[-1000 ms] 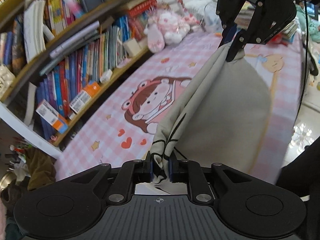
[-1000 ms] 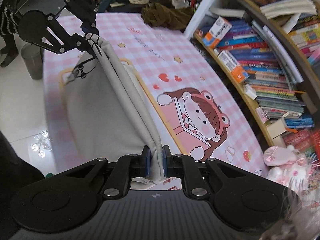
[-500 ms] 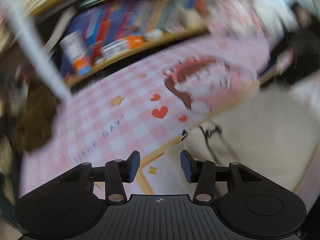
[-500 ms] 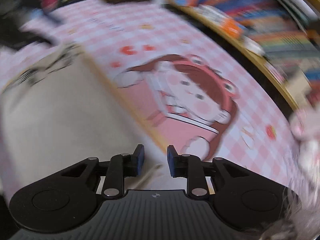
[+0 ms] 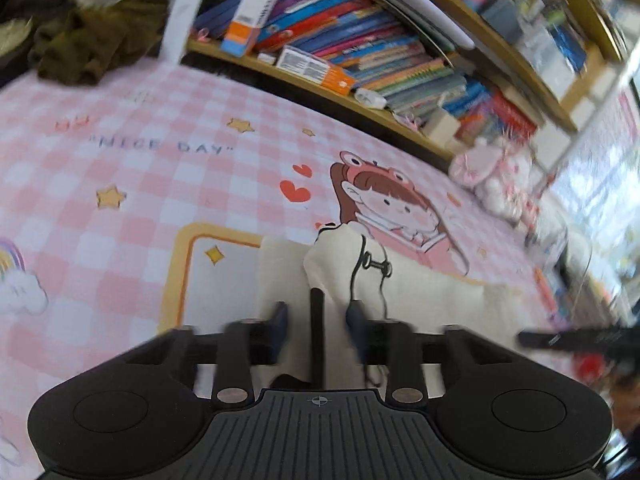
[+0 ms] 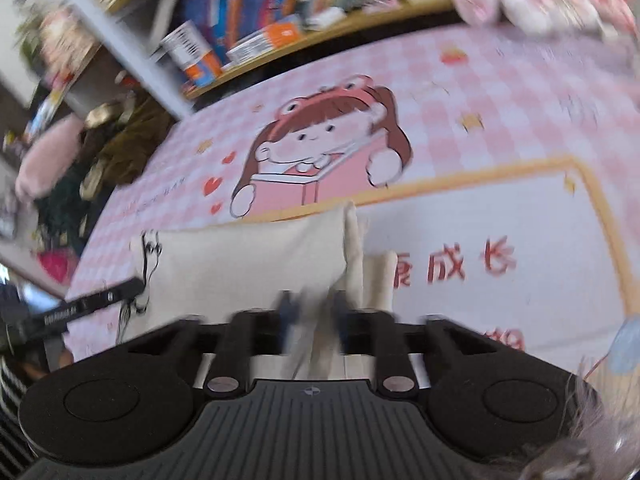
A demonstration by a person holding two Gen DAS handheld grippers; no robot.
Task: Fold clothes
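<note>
- Left claw (image 5: pixel 318 322) low over the cream garment (image 5: pixel 420 296); fingers spread apart, nothing clamped; cloth lying flat just ahead and beneath, black printed drawing (image 5: pixel 370 264) a little beyond the right fingertip
- Thin dark rod (image 5: pixel 317 332) standing between the two fingers; cannot tell what it belongs to
- Right claw (image 6: pixel 312 314) blurred with motion, fingers apart, cream garment (image 6: pixel 248 256) directly in front and under the tips; a fold of cloth between the fingers, but no grip visible
- Garment spread on the pink checked tabletop (image 5: pixel 120 184), ahead of both claws; one folded edge (image 6: pixel 352 248) rising just beyond the right claw's fingers
- Cartoon girl print (image 6: pixel 324 148) on the tabletop farther ahead, past the garment; red characters (image 6: pixel 468 264) to the right of the right claw
- Bookshelf (image 5: pixel 360 52) well beyond, packed with books; pink plush toy (image 5: pixel 488 176) ahead and right of the left claw
- Other claw's black arm (image 6: pixel 92 304) poking in at left of the right claw's view
</note>
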